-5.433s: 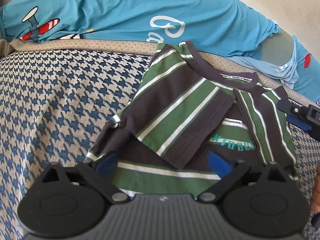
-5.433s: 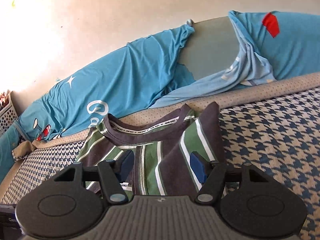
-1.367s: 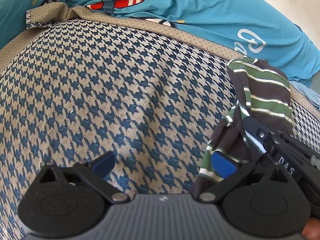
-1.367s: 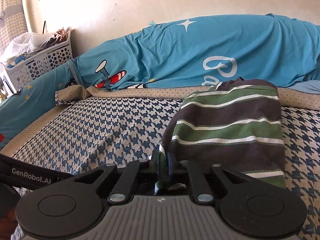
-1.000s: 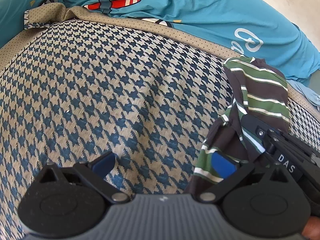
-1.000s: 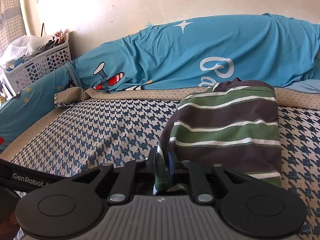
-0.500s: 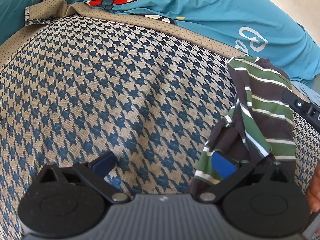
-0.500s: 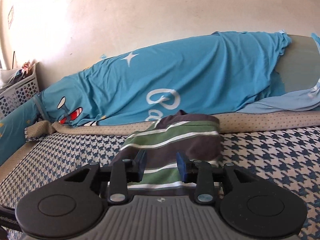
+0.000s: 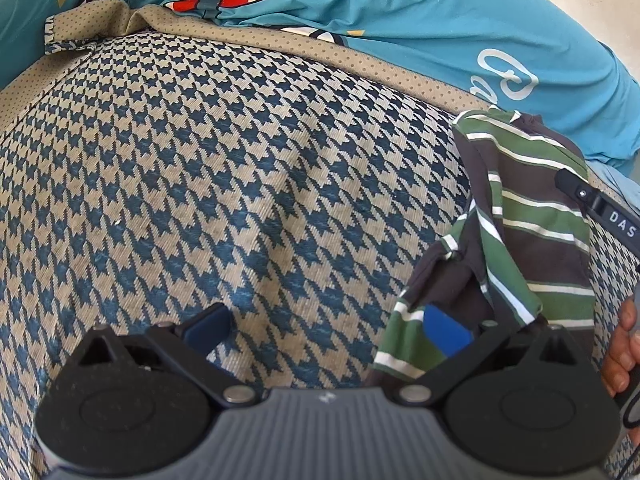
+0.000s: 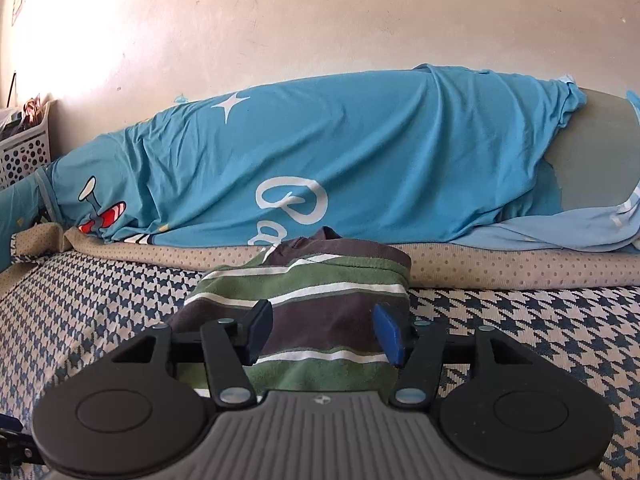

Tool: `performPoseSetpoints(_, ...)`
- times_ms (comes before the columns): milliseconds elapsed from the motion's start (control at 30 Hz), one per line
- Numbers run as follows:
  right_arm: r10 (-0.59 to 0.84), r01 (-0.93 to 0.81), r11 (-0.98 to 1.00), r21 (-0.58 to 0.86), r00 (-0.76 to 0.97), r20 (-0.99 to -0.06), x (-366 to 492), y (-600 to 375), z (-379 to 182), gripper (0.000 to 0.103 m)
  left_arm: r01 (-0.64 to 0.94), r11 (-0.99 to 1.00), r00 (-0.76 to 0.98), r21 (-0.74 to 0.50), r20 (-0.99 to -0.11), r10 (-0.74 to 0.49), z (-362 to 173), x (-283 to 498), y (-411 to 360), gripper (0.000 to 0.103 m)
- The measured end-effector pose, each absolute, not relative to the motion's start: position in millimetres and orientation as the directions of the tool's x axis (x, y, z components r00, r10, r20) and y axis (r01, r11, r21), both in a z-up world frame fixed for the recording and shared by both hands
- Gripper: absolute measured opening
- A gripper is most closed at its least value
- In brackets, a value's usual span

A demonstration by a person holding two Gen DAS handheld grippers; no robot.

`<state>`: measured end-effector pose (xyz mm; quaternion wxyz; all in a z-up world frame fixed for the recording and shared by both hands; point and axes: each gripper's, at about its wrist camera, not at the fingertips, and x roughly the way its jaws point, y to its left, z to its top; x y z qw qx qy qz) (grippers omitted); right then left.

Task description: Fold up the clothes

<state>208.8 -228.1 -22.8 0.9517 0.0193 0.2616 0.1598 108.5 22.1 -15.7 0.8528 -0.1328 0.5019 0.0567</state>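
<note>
Your right gripper (image 10: 322,334) has its two blue-padded fingers spread wide, hovering just over the near end of the striped shirt (image 10: 316,304) and clamping nothing. Your left gripper (image 9: 326,326) is spread wide too: its left pad sits over bare cover, and its right pad (image 9: 446,330) lies against the loose near-left corner of the shirt, with cloth beside and behind it but nothing pinched. The shirt lies as a compact stack of layers on the houndstooth cover (image 9: 224,184), close to that cover's dotted tan border and the blue sheet (image 10: 360,152) banked behind it. From the right wrist it reads as a neat, squared packet; from the left wrist its left edge is slack and bunched, with a flap splaying out near your pad. By my reading the fold is made and both tools are clear of it, so this fits either a finished garment or one needing a last tidy. If you tidy, that slack left corner calls for a light, shallow pinch so the stack above does not drag. Counted: one striped shirt, two grippers, one houndstooth cover, one blue sheet, one white basket (image 10: 24,148) at far left, and one hand (image 9: 622,344) on the right tool.
</note>
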Motion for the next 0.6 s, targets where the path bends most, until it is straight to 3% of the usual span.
performPoseSetpoints(100,0.301,-0.294,0.951,0.096,0.809,-0.505,212.5,-224.4,-29.5,0.053,-0.229,0.961,0.49,-0.156,-0.872,-0.025,-16.5,110.5,19.0,0.103)
performPoseSetpoints(233,0.249,-0.263,0.964,0.049,0.818,-0.519,215.5,-221.5,-39.5,0.018,-0.228,0.964,0.488,-0.14,-0.873,-0.011,-17.2,111.6,15.5,0.103)
performPoseSetpoints(400,0.205,-0.232,0.973,0.01,0.839,-0.504,214.5,-221.3,-43.6,0.003,-0.224,0.966,0.486,-0.126,-0.874,-0.001,-19.1,112.2,13.4,0.103)
performPoseSetpoints(600,0.142,-0.186,0.982,-0.035,0.844,-0.517,212.7,-217.6,-38.8,0.0,-0.234,0.962,0.493,-0.142,-0.87,-0.008,-18.6,110.4,15.7,0.103)
